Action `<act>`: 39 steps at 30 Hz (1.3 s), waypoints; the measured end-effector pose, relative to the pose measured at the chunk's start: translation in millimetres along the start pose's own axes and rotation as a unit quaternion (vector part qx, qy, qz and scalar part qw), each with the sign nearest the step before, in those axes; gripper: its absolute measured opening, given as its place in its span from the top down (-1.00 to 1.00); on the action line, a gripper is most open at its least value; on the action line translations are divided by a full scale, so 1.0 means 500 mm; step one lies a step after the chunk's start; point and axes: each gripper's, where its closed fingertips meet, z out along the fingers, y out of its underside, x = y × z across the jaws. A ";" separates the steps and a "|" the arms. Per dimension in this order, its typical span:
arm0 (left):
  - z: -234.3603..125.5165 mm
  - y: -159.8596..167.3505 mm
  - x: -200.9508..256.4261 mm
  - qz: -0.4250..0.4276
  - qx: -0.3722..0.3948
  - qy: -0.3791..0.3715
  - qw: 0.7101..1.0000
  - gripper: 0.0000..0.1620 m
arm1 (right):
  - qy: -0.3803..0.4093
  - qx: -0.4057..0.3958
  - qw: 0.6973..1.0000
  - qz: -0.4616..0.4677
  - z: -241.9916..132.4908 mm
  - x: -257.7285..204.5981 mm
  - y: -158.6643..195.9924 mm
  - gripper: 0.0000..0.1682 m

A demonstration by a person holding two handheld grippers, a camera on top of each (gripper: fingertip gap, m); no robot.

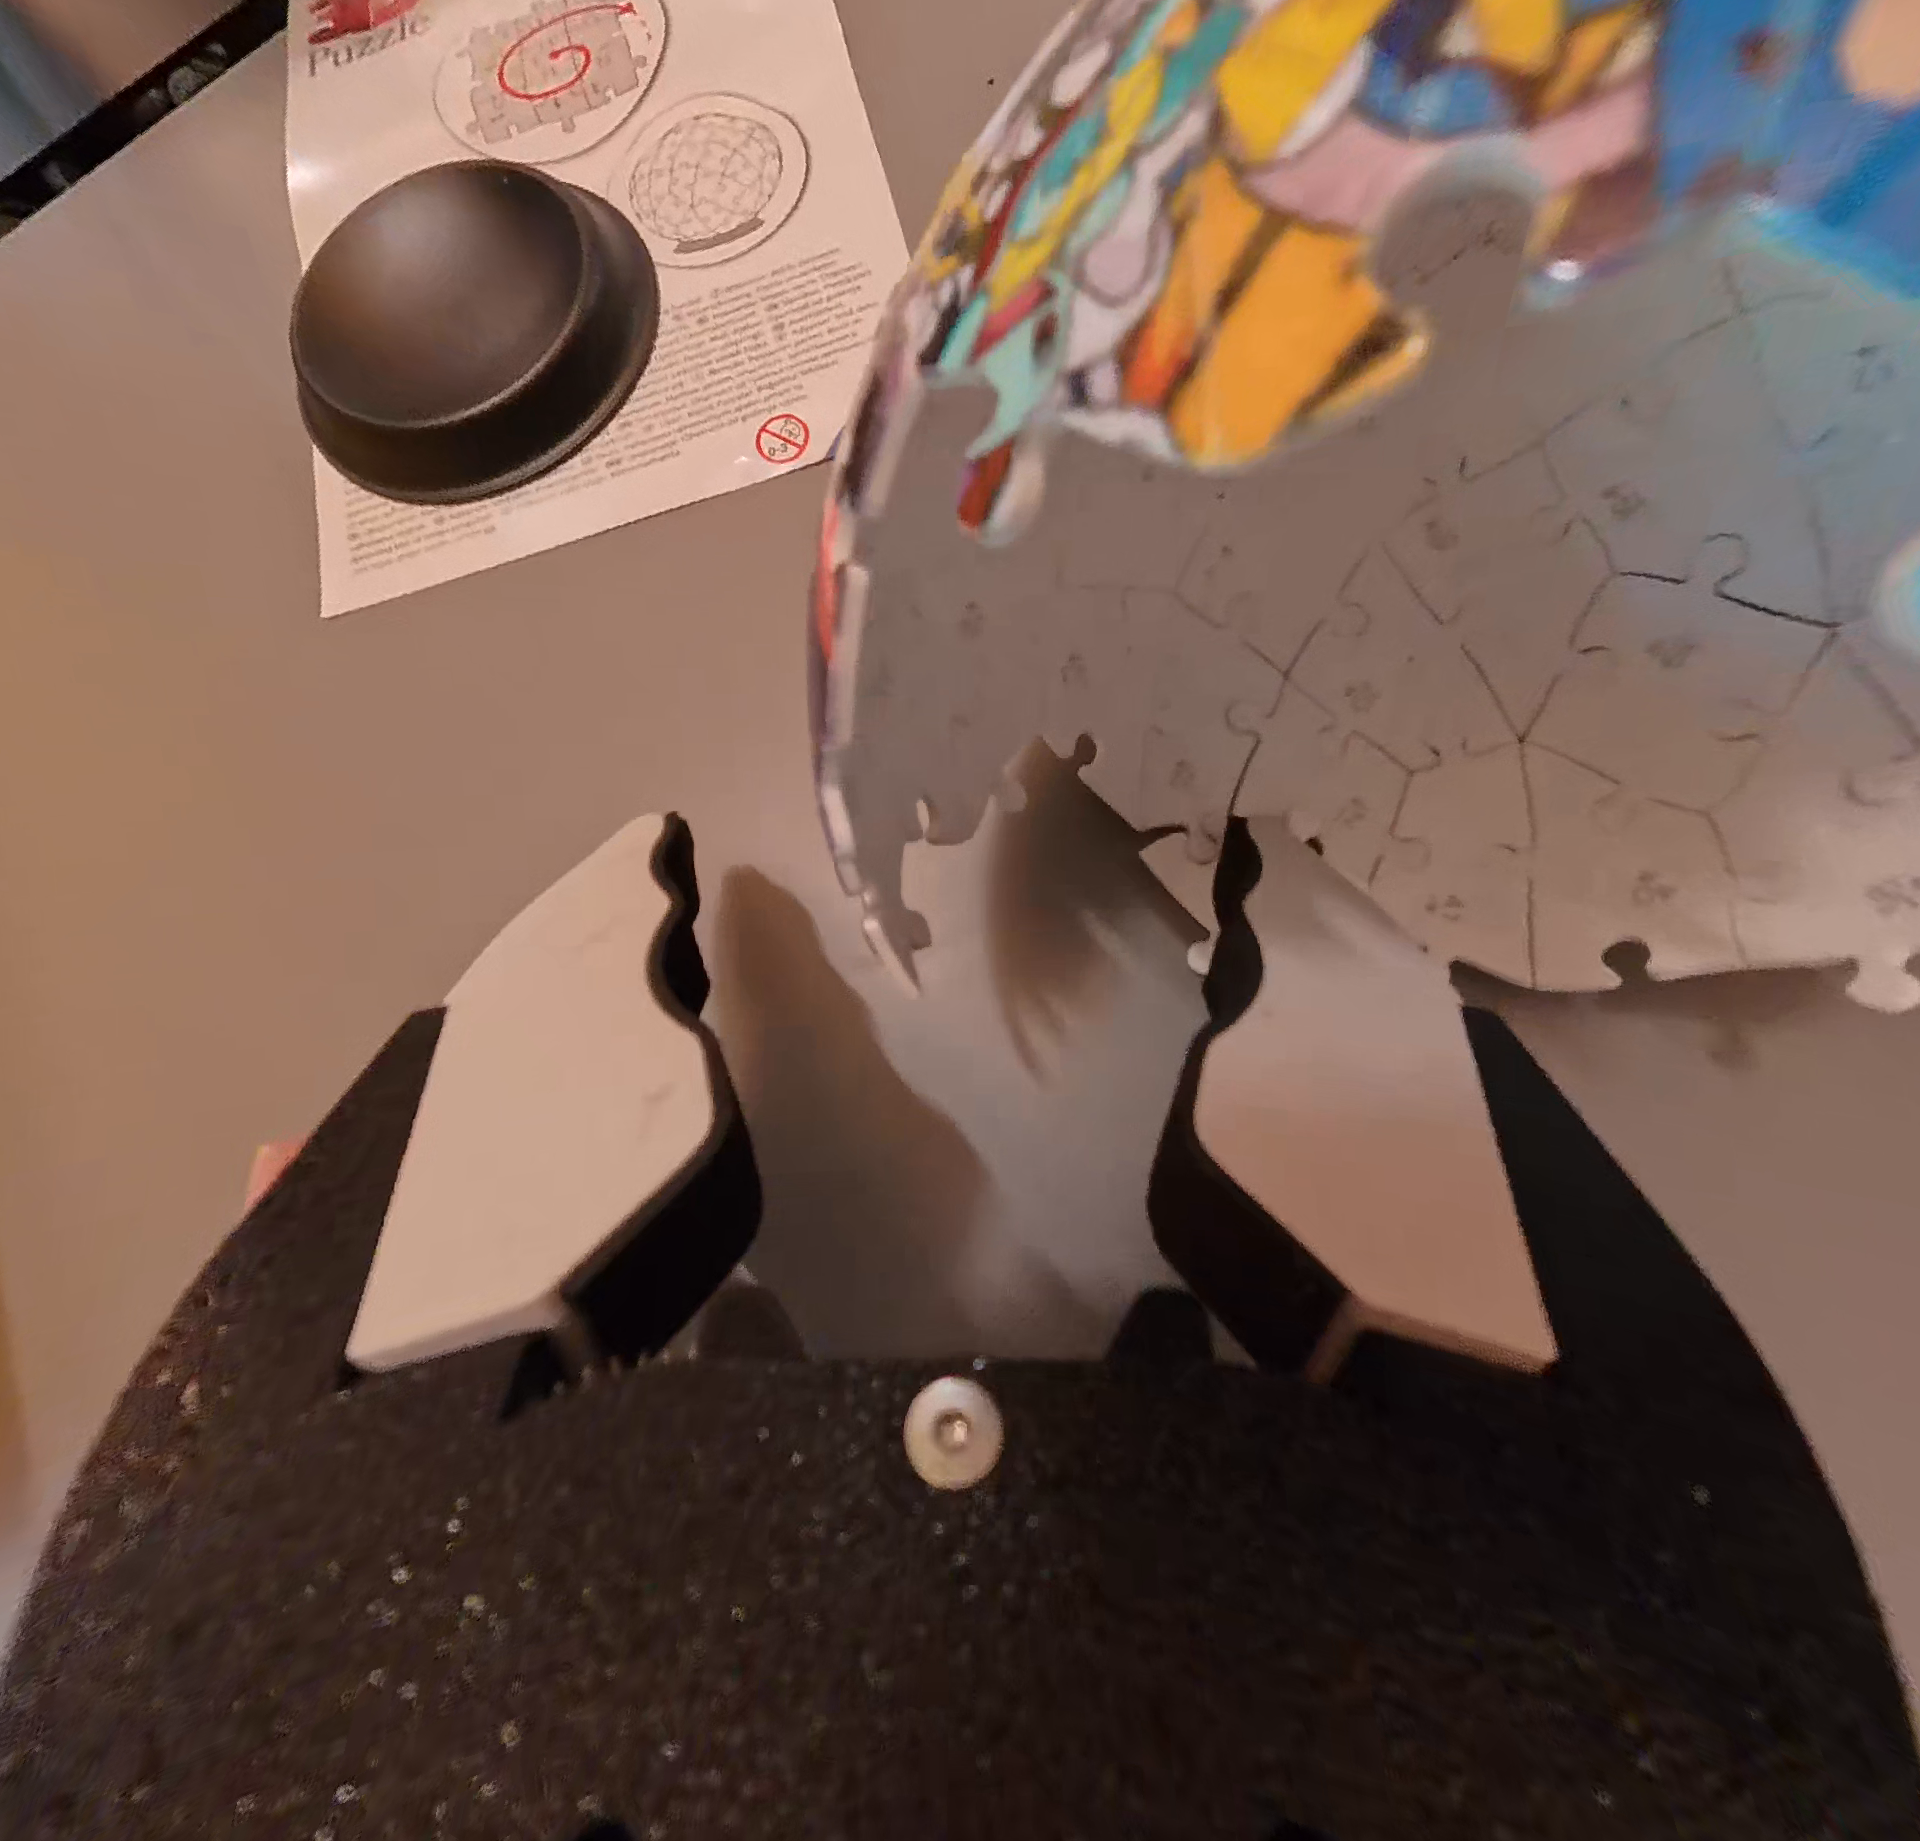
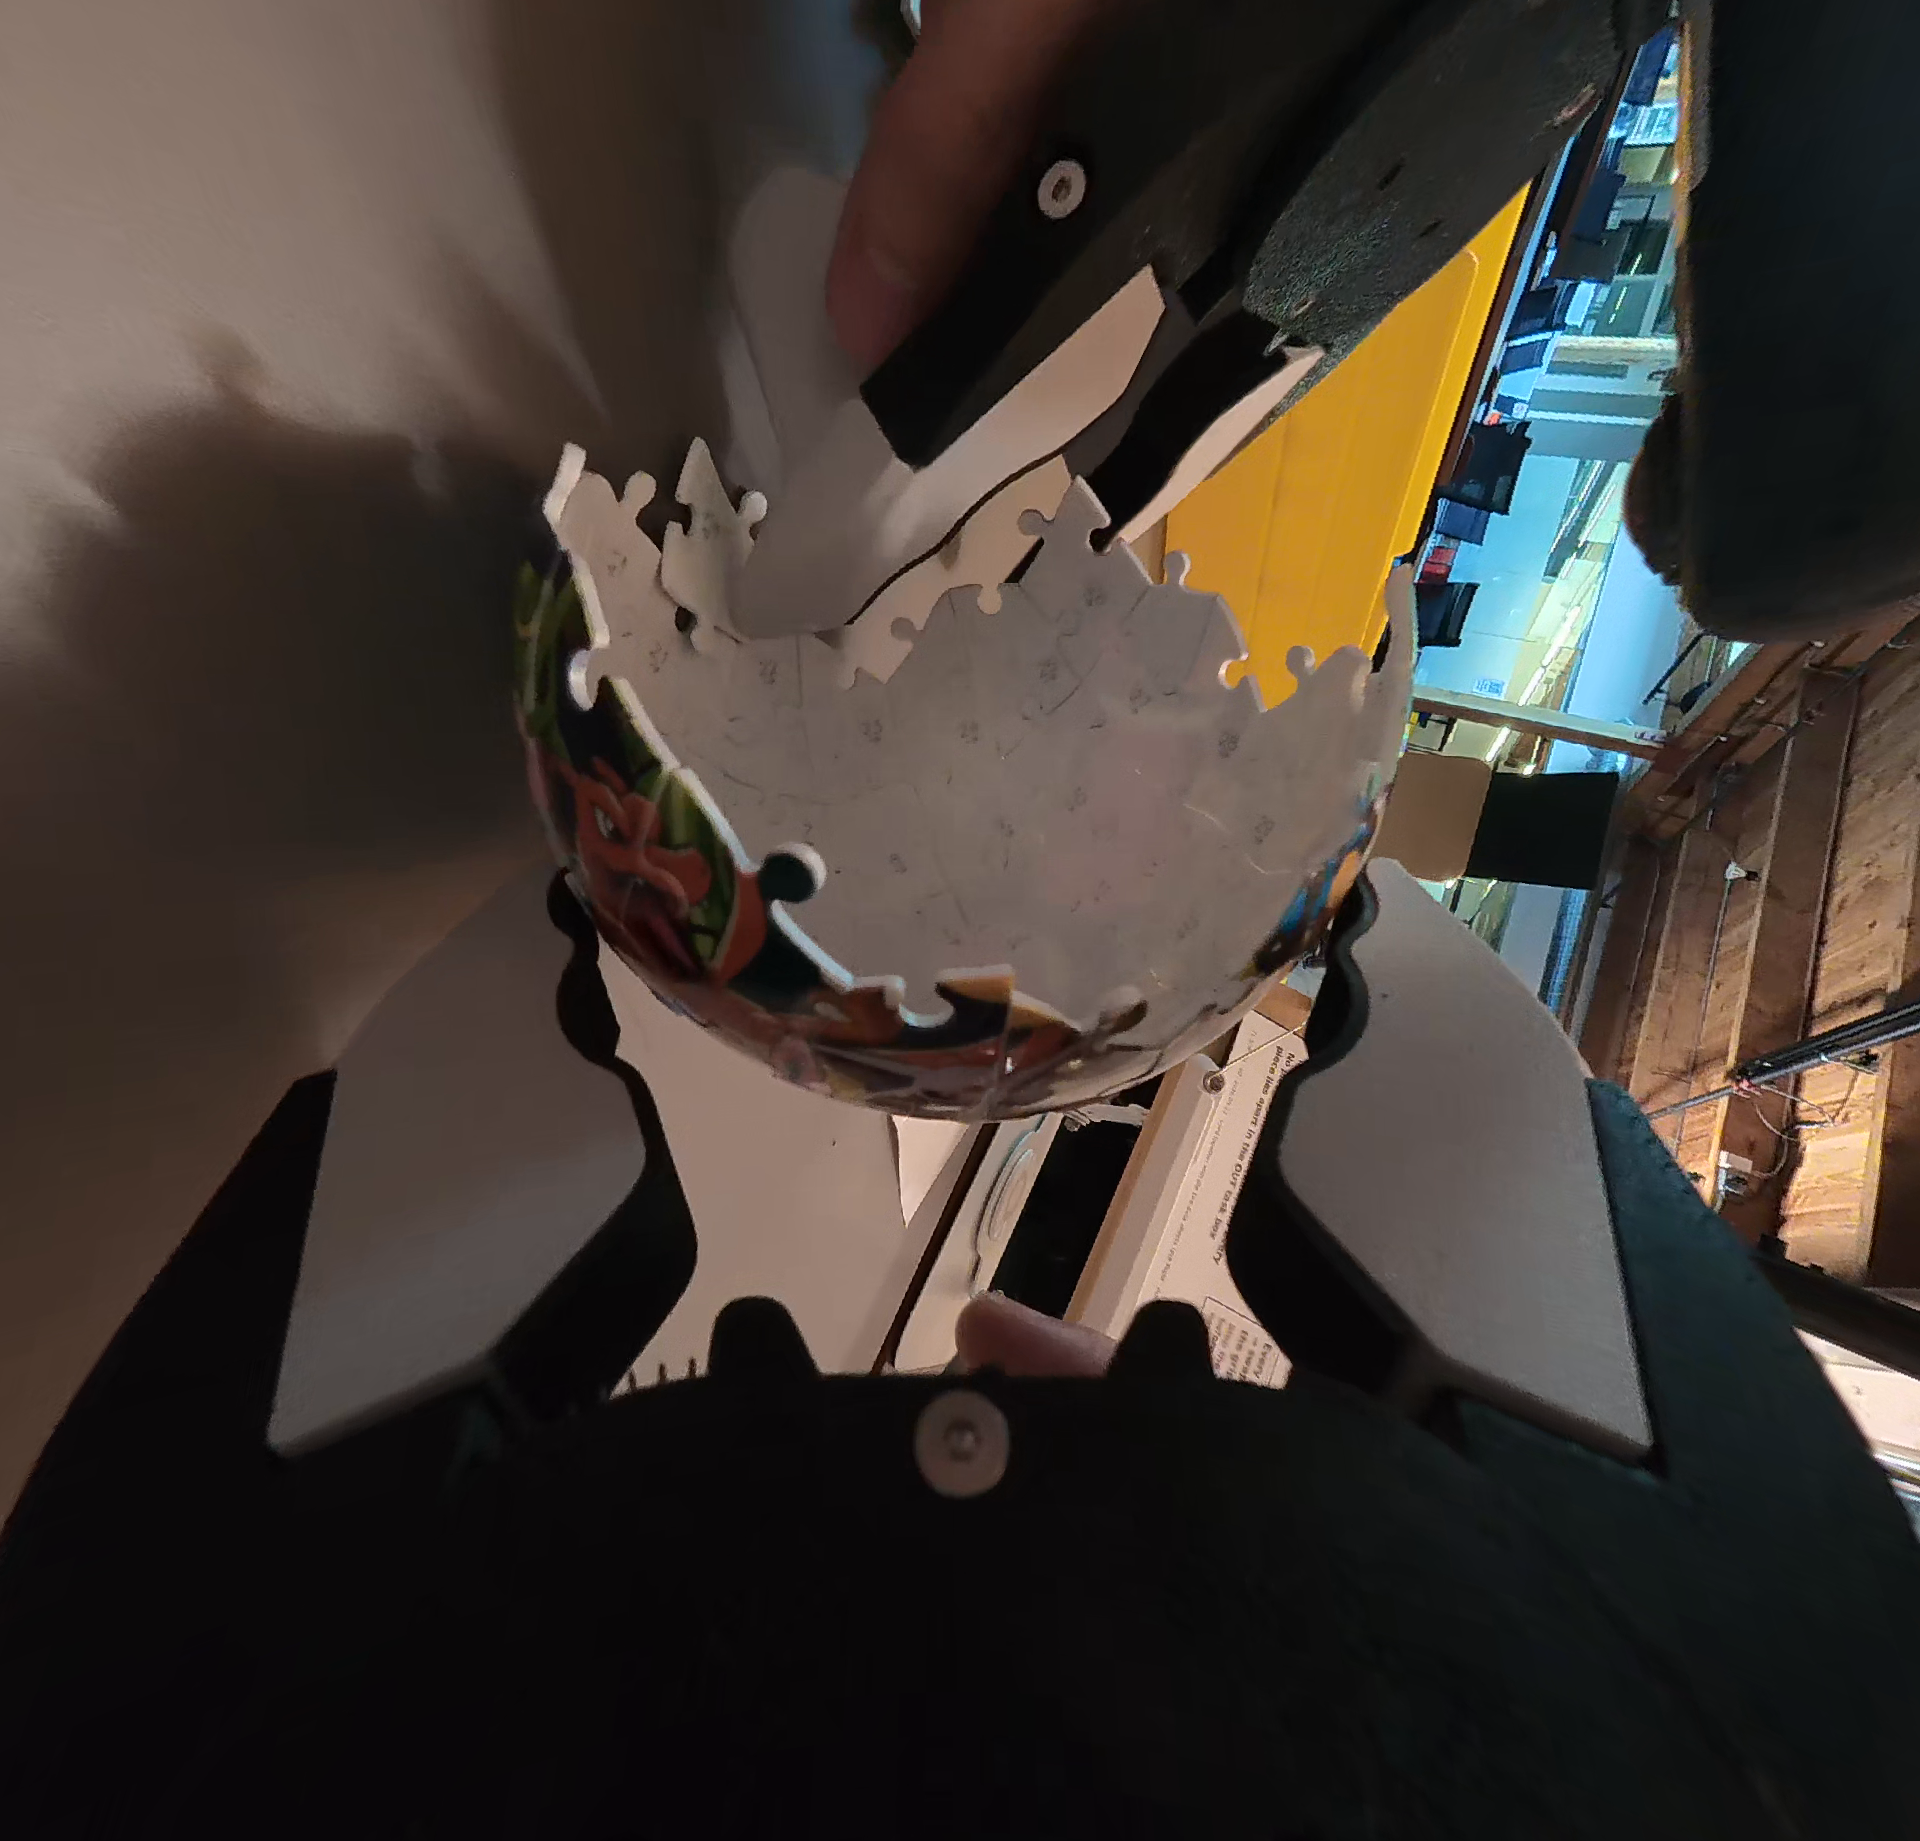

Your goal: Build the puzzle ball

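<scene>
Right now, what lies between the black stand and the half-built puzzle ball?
In the left wrist view, only instruction sheet and bare grey table separate black stand from puzzle ball.

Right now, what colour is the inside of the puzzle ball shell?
Plain white-grey inside the puzzle ball shell, with faint printed marks; clearest in the right wrist view.

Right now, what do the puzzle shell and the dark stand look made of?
Puzzle shell: seemingly thin rigid plastic pieces; plain matte white inside, glossy printed outside, curve held unsupported. Dark stand: probably moulded plastic, smooth satin black with a soft sheen, though the look leaves it open.
</scene>
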 end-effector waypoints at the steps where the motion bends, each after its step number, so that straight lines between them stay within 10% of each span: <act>1: 0.000 -0.001 0.001 0.007 -0.001 0.002 1.000 -0.16 | 0.000 0.002 1.000 0.001 0.001 0.000 0.000 -0.57; 16: 0.014 -0.023 0.014 0.105 0.029 0.089 0.990 -0.09 | -0.010 0.023 0.999 0.038 0.011 -0.001 0.025 -0.58; 39: -0.002 0.019 0.025 -0.069 -0.043 0.049 0.995 -0.14 | -0.012 0.024 1.000 -0.002 0.007 0.005 -0.010 -0.57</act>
